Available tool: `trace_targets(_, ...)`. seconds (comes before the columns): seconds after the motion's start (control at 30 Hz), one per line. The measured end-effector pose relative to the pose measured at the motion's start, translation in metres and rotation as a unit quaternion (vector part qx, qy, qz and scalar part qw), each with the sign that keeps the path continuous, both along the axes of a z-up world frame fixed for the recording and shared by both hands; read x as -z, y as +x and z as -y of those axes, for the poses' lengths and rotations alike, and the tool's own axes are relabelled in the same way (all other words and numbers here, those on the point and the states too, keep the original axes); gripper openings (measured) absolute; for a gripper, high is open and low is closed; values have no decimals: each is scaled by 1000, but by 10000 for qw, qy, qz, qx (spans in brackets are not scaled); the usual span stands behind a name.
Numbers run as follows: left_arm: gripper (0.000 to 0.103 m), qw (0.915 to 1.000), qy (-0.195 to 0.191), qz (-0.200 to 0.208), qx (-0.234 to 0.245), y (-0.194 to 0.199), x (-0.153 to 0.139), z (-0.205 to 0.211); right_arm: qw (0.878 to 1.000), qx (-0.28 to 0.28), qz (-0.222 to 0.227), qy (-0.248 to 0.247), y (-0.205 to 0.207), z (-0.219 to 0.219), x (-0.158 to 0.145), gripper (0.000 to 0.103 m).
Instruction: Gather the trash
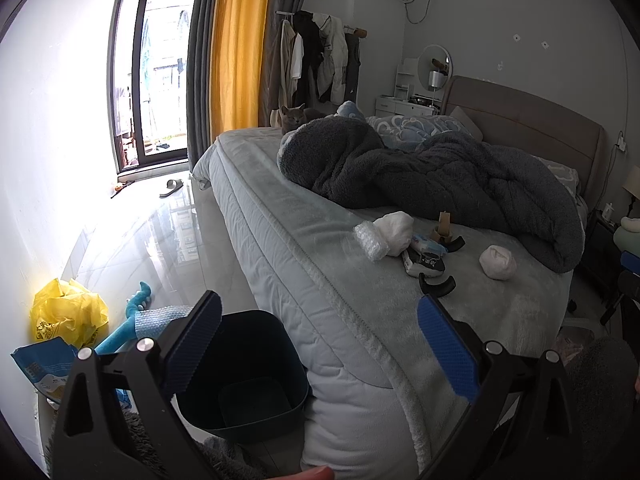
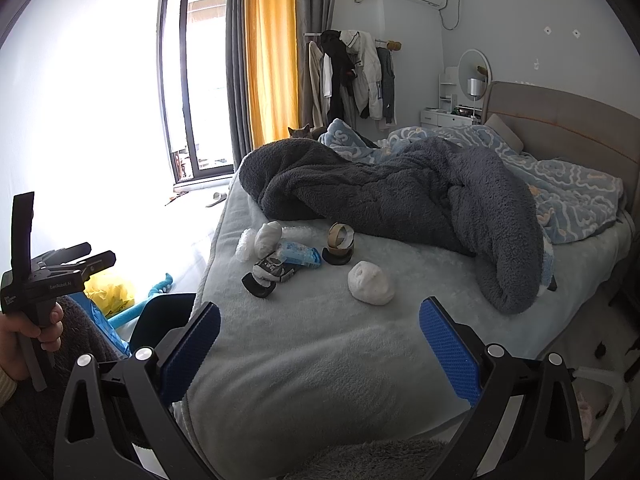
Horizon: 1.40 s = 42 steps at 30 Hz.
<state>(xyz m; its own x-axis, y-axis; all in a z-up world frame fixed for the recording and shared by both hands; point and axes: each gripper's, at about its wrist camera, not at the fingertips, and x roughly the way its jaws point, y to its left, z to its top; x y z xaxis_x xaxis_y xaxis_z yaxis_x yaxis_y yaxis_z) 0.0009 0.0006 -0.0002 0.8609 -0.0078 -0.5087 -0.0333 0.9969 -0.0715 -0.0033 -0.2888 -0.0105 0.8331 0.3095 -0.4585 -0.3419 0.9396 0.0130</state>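
Note:
Trash lies on the pale bed cover (image 2: 304, 344): a crumpled white paper ball (image 2: 370, 283) (image 1: 497, 262), a white wad (image 2: 267, 238) (image 1: 394, 232) next to bubble wrap (image 1: 370, 242), a blue tissue pack (image 2: 300, 254), a black-and-white wrapper (image 2: 272, 268) (image 1: 426, 262), tape roll cores (image 2: 341, 238) and black curved pieces (image 2: 258, 286) (image 1: 437, 285). A dark blue bin (image 1: 244, 372) stands on the floor beside the bed, empty. My left gripper (image 1: 320, 344) is open above the bin and bed edge. My right gripper (image 2: 320, 348) is open, short of the paper ball.
A dark fleece blanket (image 2: 420, 200) is heaped behind the trash. A grey cat (image 2: 300, 133) sits at the far bed edge. On the floor lie a yellow bag (image 1: 68, 312), a blue packet (image 1: 44, 368) and a teal toy (image 1: 128, 320). A slipper (image 1: 171, 188) lies near the window.

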Motion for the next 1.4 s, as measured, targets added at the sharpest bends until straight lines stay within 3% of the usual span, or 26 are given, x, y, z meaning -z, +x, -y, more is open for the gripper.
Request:
trace_targets(0.37, 100, 9996, 248, 25, 116, -9, 7, 16, 10000, 49, -15, -84, -2, 1, 7, 100)
trace_targets(0.6, 100, 9993, 170, -186, 293, -5, 10, 17, 9996, 181, -42, -203, 10, 1, 6, 100)
trace_targets(0.73, 100, 9989, 79, -302, 346, 2, 13, 21, 9998, 158, -72, 35, 21, 5, 5, 100)
trace_targets(0.83, 100, 9983, 141, -395, 401, 6, 18, 30, 9998, 161, -112, 99, 32, 6, 8, 100)
trace_targets(1.03, 99, 9979, 119, -352, 533, 18, 22, 45, 9994, 234, -195, -165, 64, -7, 19, 100)
trace_targets(1.13, 99, 9972, 284, -331, 603, 30, 25, 59, 9987, 241, -305, -315, 83, -8, 30, 100)
trace_targets(1.4, 96, 9948, 19, -602, 819, 66, 42, 80, 9969, 249, -717, -214, 133, 6, 58, 100)
